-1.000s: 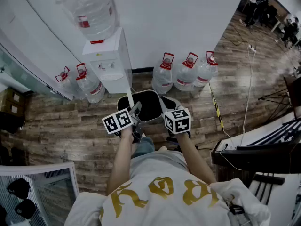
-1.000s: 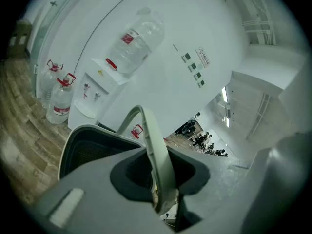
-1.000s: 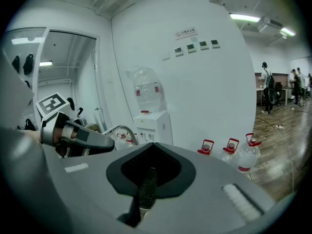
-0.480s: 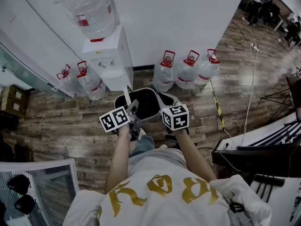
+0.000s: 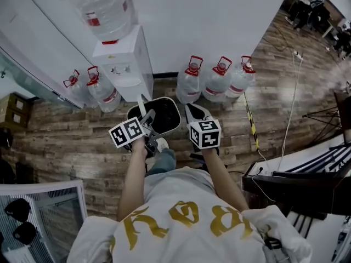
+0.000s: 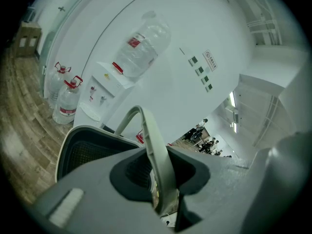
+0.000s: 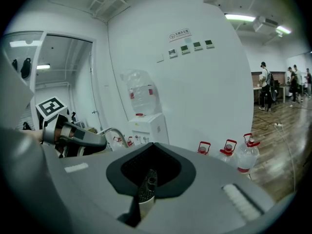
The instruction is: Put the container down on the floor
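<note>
The container (image 5: 164, 99) is a dark bin with a pale grey rim and a thin bail handle (image 6: 146, 130). It hangs over the wood floor in front of the water dispenser. My left gripper (image 5: 148, 119) is shut on that handle, and the strip runs between its jaws (image 6: 161, 179) in the left gripper view, with the bin's rim (image 6: 63, 150) beyond. My right gripper (image 5: 196, 114) sits just right of the bin's rim, its jaws closed together (image 7: 146, 184) with nothing of the bin between them. The left gripper (image 7: 73, 135) shows at the left of the right gripper view.
A white water dispenser (image 5: 123, 64) with a bottle (image 5: 107, 10) on top stands against the wall behind the bin. Three water jugs (image 5: 216, 81) stand to its right, two (image 5: 104, 95) to its left. A cable (image 5: 290, 92) and a dark desk (image 5: 296, 185) lie right.
The bin and both grippers have shifted left and a little farther from me. The right gripper, earlier at the bin's right rim, now stands beside it.
</note>
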`<state>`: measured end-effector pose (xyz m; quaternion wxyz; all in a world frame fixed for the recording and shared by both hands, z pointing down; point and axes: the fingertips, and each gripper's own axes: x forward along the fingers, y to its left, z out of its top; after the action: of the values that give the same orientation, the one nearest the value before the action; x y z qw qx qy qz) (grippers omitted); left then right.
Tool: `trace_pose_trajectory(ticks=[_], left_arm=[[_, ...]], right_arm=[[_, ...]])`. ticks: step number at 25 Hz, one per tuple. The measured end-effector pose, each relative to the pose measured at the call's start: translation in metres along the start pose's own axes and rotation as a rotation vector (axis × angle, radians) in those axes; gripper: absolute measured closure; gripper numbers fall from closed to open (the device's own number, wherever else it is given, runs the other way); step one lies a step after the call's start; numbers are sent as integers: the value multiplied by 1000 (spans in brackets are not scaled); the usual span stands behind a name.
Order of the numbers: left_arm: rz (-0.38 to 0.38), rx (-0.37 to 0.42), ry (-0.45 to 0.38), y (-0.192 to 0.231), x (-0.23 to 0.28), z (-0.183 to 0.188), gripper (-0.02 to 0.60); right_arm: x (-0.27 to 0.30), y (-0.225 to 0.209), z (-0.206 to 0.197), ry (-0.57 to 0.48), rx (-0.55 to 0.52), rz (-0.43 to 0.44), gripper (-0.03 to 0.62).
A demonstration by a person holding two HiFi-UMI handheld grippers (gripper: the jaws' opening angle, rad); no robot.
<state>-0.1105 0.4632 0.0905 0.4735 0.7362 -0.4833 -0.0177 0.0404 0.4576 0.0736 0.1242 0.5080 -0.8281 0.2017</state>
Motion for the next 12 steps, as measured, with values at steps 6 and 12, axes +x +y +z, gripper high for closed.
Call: trace_pose_trajectory(ticks=[6,12], left_arm=[[-6,-12,7,11,42,24,503],[-10,-64,12,35,107,67,503]], right_arm=[[32,-31,9,10,14,-24,569],[87,-76,18,49,45,-71,569]])
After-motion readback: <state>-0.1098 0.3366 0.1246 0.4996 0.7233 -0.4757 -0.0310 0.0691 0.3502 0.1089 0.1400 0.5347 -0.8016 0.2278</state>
